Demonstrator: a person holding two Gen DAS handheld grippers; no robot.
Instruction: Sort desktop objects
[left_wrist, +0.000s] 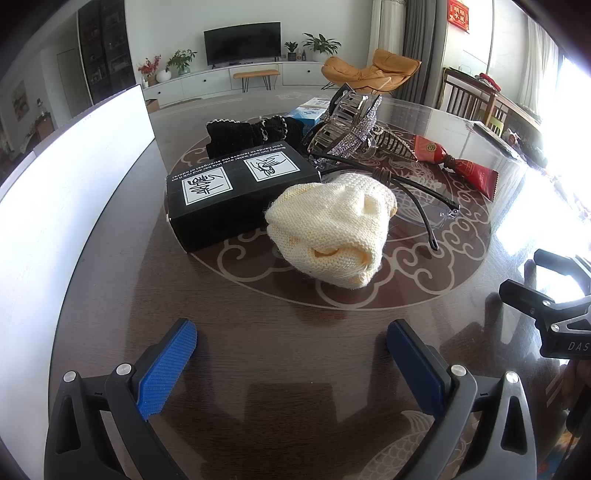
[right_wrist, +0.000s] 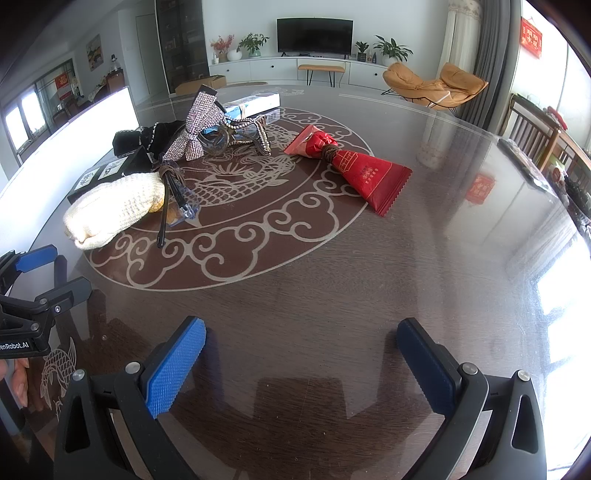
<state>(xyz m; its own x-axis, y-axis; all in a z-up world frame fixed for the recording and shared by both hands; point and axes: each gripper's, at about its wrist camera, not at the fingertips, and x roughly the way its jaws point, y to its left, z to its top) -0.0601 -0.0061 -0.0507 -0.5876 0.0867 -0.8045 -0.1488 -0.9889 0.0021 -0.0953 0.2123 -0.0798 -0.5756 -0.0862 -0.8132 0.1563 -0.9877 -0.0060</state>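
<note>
Cream knit pouch (left_wrist: 328, 230) lies on the dark glass-topped table (left_wrist: 295, 350), front of the clutter pile, touching the black printed box (left_wrist: 236, 192) at its 10 o'clock. From the left gripper (left_wrist: 291, 354) it sits dead ahead at 12 o'clock, near; long axis runs roughly 11-to-5 in the left wrist view. From the right gripper (right_wrist: 301, 350) the same pouch is off at 10 o'clock and farther, so the left arm is likely better placed. Both grippers hover released, blue pads wide apart, nothing between them. Behind the pouch: clear glasses with black arms (left_wrist: 424, 206), rhinestone hair claw (left_wrist: 347, 125), black fabric item (left_wrist: 255, 134), blue-white carton (left_wrist: 308, 112). Red snack packet (right_wrist: 354, 170) lies apart at 1 o'clock from the right gripper. No bin or tray visible; white board (left_wrist: 74, 206) stands at 9 o'clock, purpose unclear.
</note>
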